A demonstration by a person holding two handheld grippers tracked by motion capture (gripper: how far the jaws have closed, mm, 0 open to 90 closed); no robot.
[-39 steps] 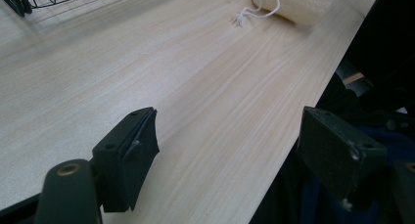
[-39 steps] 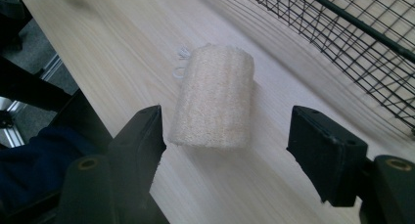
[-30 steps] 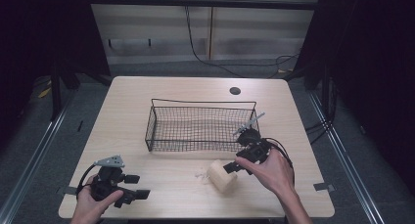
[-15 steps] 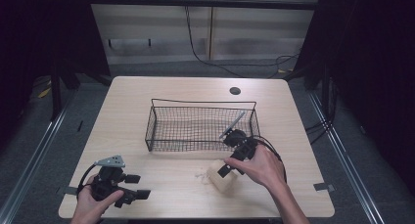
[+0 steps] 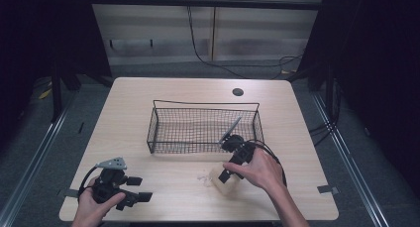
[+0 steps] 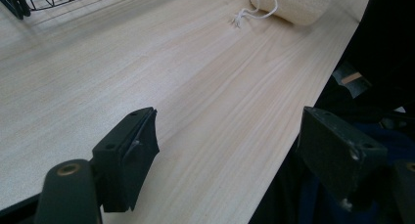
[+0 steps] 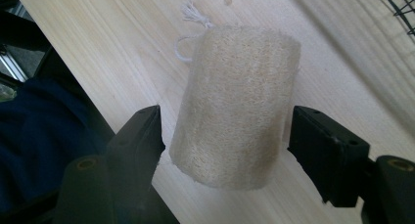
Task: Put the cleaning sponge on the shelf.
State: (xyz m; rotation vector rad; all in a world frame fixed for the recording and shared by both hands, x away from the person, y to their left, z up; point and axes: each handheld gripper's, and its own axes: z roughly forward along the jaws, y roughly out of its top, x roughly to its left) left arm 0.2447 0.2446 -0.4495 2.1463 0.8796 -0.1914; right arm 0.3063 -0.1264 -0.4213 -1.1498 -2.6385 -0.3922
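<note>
Loofah (image 7: 235, 111): one, between closing right tongs (image 7: 222, 136); basket (image 5: 203, 130): one.

a lab: bare table (image 5: 148, 95), black curtains (image 5: 376, 63), floor rails (image 5: 29, 152).

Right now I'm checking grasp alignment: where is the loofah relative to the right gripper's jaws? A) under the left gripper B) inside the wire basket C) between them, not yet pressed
C: the loofah lies on the table between the right gripper jaws, gaps on both sides.
</note>
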